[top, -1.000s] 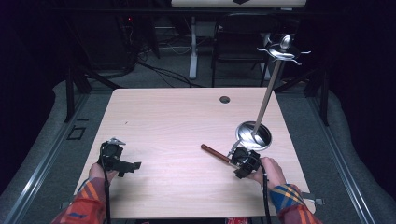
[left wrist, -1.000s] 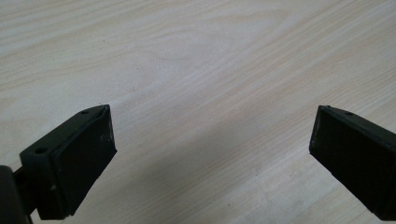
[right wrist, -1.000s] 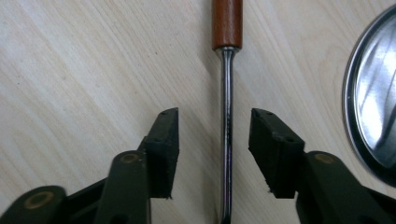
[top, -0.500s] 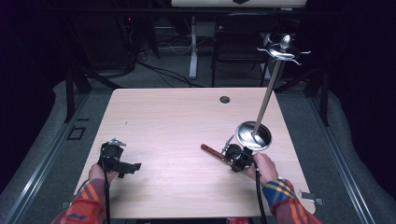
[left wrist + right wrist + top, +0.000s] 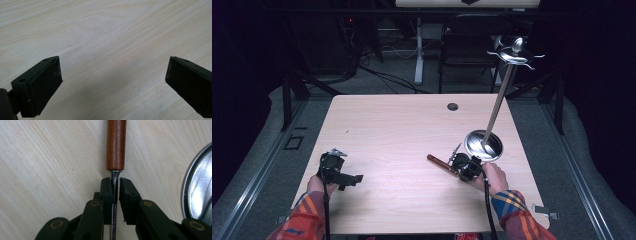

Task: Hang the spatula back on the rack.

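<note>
Wooden-handled tool (image 5: 115,145), lying lower right of centre beside the steel stand base (image 5: 483,145): right gripper (image 5: 115,185) has just closed, now pinching its metal shank, ready to lift; left gripper (image 5: 112,75) spread, idle.

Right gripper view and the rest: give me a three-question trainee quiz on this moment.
1. True or false: the right gripper grips the wooden-handled utensil by its wooden handle.
2. Multiple choice: the jaws of the left gripper are A) shut on a spoon, B) wide apart over bare table, C) shut on nothing.
3. In the high view, what stands just beyond the right gripper?

Key
1. False: the jaws have just been closing, and now pinch the thin metal shank below the handle.
2. B.
3. A metal stand with a round dished base, a tall leaning pole and hooks on top.
</note>
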{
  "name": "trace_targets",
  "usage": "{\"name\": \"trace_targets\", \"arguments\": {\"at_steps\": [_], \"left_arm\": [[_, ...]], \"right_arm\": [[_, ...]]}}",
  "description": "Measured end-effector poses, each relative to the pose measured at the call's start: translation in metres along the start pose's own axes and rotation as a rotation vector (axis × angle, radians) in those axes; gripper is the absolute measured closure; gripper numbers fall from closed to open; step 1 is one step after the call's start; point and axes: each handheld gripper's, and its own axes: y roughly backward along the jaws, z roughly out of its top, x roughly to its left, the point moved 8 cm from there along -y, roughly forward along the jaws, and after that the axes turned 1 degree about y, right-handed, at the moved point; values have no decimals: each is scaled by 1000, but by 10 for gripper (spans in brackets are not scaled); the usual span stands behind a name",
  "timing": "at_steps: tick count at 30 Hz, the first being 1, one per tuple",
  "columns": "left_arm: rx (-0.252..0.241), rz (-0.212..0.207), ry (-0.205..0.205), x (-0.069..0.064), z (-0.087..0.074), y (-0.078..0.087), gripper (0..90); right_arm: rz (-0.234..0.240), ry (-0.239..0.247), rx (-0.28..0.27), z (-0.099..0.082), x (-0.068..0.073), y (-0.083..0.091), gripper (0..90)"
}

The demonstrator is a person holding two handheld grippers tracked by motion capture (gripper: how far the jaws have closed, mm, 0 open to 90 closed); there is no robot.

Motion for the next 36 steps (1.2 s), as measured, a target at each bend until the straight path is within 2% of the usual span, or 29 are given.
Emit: {"name": "trace_targets", "arguments": {"at_steps": [9,10,12,13,17,21,22,25,27,30,33,34,36], "left_arm": [[-3,-1,6,0,1,-2,7],[14,-11,4,0,1,-7,7],[22,-13,-3,-3,2,-9,8],[22,-13,-3,-3,2,-9,8],[4,-6,-24,-7,5,-7,9],[-5,-1,-10,-5,5,-5,8],[-2,1,-10,-4,5,-5,8],[-11,-1,-13,-5,6,-4,9],[2,-4,-17,-4,5,-5,8],[-12,-7,-13,-4,7,-4,9],[-9,-6,-14,-3,8,-5,8],[-15,-8,-9,-4,8,-4,8],[-15,-8,-8,-4,8,-4,8]], "right_arm": [[3,-1,3,2,0,-2,834],[-1,-7,3,3,-1,-2,837],[-15,-3,13,4,-2,-2,840],[-13,-11,1,5,-1,-3,842],[-20,-4,14,6,-1,-3,843],[-38,-6,12,5,-1,0,843],[-38,-16,-7,6,-1,2,844],[-48,-7,-7,7,0,5,844],[-47,-11,-21,8,0,8,844],[-52,-7,-28,9,0,13,844],[-53,-18,-43,9,-1,17,844],[-48,-33,-71,9,-2,20,844],[-52,-45,-87,9,-3,26,844]]}}
